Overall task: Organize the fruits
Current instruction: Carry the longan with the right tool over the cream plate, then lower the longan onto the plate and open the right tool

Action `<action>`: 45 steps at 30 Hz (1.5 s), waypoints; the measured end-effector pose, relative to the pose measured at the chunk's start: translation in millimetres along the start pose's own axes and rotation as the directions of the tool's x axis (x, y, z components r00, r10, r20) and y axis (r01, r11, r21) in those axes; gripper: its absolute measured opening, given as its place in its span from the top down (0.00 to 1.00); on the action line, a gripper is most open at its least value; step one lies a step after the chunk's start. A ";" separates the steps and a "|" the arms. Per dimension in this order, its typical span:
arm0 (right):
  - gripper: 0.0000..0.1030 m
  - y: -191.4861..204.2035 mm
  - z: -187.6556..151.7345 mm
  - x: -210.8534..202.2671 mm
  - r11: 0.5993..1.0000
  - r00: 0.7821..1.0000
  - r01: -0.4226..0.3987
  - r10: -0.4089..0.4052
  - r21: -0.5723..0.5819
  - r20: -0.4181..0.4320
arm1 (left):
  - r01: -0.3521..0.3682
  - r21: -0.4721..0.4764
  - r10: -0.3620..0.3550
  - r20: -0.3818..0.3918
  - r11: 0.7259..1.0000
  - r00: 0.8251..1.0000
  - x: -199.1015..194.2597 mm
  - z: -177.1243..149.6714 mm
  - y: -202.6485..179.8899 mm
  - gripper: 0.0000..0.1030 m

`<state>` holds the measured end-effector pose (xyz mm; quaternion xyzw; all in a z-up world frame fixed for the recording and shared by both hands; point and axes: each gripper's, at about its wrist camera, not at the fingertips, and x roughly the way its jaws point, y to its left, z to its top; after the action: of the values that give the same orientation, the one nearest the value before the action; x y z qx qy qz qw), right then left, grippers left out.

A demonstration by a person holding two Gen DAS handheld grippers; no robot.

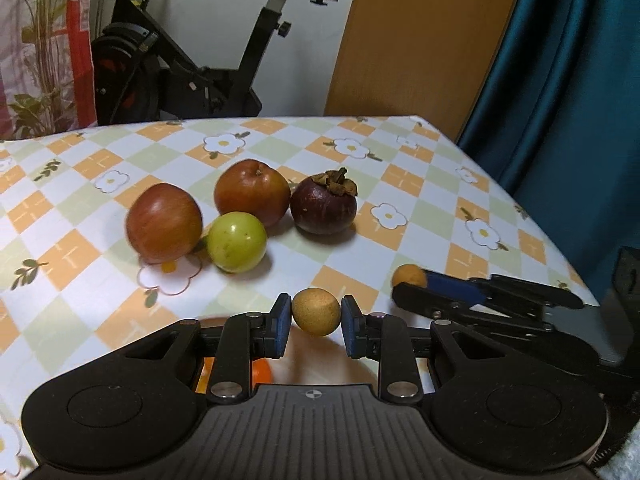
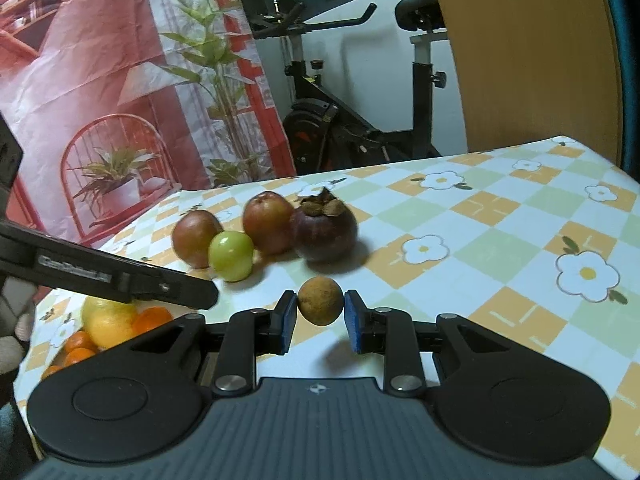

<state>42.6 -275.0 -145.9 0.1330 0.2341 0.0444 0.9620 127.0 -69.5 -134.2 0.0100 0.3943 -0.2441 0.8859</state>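
Note:
My left gripper is shut on a small tan longan, held above the table near its front. My right gripper is shut on a second tan longan; it also shows in the left wrist view at the right. Ahead on the tablecloth lie two red apples, a green fruit and a dark purple mangosteen, close together. The same group shows in the right wrist view, with the mangosteen nearest.
A plate with a lemon and several small oranges sits at the table's near left, under the left gripper's arm. An exercise bike, a wooden panel and a teal curtain stand beyond the table's far edge.

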 end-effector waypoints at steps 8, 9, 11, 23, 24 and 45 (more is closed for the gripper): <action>0.72 37.8 3.2 -7.8 0.994 0.996 -0.090 0.090 -0.056 -0.003 | -0.002 -0.042 0.003 0.034 0.999 0.999 -34.4 -15.0 11.2 0.73; 0.72 42.8 2.7 -8.5 0.993 0.995 -0.100 0.100 -0.066 -0.007 | -0.002 -0.048 0.004 0.038 0.999 0.999 -37.2 -16.6 12.8 0.73; 0.72 52.3 0.5 -8.9 0.989 0.993 -0.118 0.117 -0.088 -0.020 | 0.001 -0.072 0.003 0.046 0.997 0.999 -45.2 -21.6 18.5 0.73; 0.72 83.1 -15.5 -7.2 0.968 0.980 -0.186 0.170 -0.168 -0.106 | 0.012 -0.123 -0.008 0.033 0.992 0.999 -63.4 -51.4 35.0 0.73; 0.72 84.6 -17.0 -6.5 0.966 0.978 -0.191 0.173 -0.175 -0.113 | 0.014 -0.125 -0.010 0.029 0.992 1.000 -62.9 -53.1 35.9 0.73; 0.72 107.4 -38.3 6.7 0.932 0.956 -0.242 0.182 -0.271 -0.229 | 0.022 -0.103 -0.027 -0.042 0.994 0.999 -45.5 -65.8 30.4 0.73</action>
<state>28.3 -161.9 -151.9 0.0070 0.3044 0.1961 0.9321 68.8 -9.6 -152.8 -0.0352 0.4256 -0.2341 0.8734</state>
